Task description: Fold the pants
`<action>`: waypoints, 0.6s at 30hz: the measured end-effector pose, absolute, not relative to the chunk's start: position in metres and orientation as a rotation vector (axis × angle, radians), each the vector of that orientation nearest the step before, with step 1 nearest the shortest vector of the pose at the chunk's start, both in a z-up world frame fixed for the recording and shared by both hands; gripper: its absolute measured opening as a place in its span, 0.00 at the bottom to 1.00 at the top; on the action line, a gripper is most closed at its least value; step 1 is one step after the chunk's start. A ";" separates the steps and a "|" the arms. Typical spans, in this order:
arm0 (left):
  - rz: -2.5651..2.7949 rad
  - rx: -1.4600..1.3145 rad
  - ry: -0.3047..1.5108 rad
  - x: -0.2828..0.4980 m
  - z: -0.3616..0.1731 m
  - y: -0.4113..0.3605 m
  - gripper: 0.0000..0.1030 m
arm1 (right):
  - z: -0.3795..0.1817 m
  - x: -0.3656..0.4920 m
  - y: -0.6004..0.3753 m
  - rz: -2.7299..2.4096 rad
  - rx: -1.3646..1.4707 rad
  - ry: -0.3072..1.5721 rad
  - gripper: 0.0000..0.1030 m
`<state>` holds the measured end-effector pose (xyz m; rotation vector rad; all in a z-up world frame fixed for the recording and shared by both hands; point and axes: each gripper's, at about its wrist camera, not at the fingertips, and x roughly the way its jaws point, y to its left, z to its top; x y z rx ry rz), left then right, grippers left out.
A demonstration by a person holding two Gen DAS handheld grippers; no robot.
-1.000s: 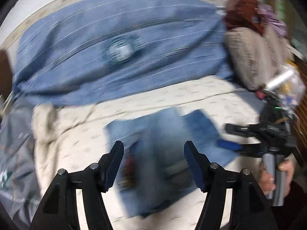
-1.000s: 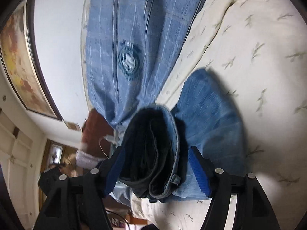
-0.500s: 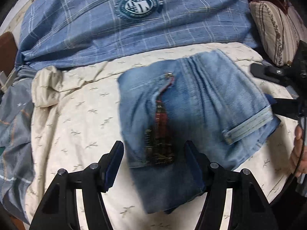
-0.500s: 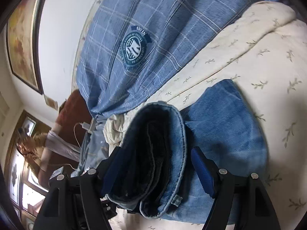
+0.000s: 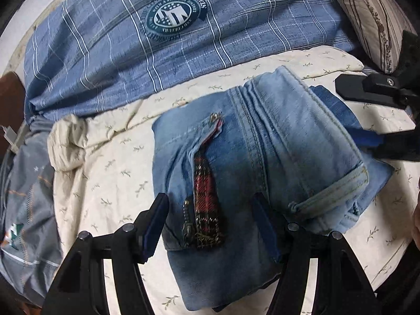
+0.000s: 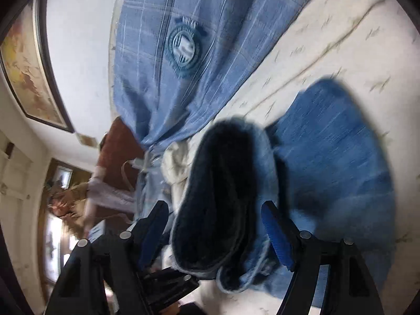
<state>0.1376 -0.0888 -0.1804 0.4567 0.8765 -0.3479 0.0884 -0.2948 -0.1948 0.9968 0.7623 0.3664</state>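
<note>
The folded blue jeans (image 5: pixel 288 144) lie on a cream patterned sheet (image 5: pixel 105 170), with a zip and a red plaid lining showing on top. My left gripper (image 5: pixel 211 225) hangs low over their near end. Its jaws are open and straddle the denim without pinching it. My right gripper (image 5: pixel 346 109) comes in from the right, level with the bed. In the right wrist view the thick rolled end of the jeans (image 6: pixel 336 144) sits between the open jaws of the right gripper (image 6: pixel 215 229), and the picture is blurred.
A blue plaid duvet (image 5: pixel 157 39) with a round emblem covers the far side of the bed. A striped pillow (image 5: pixel 372 21) lies at the far right and a grey garment (image 5: pixel 26 197) at the left. A hand (image 5: pixel 416 223) shows at the right edge. A framed picture (image 6: pixel 26 65) hangs on the wall.
My left gripper has sunk and tipped down toward the jeans, which now fill the space between its fingers. The right gripper has shifted and rolled a little, and the rolled end stays between its jaws.
</note>
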 end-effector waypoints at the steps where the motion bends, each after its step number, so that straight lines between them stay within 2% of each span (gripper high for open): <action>1: -0.345 0.461 0.878 0.138 -0.181 -0.090 0.65 | -0.191 0.090 -0.295 0.339 0.963 0.763 0.74; 10: -0.286 0.594 0.915 0.156 -0.197 -0.123 0.66 | -0.211 0.124 -0.304 0.348 1.029 0.882 0.74; 18: -0.327 0.494 0.943 0.169 -0.200 -0.121 0.74 | -0.217 0.140 -0.290 0.329 0.927 1.001 0.74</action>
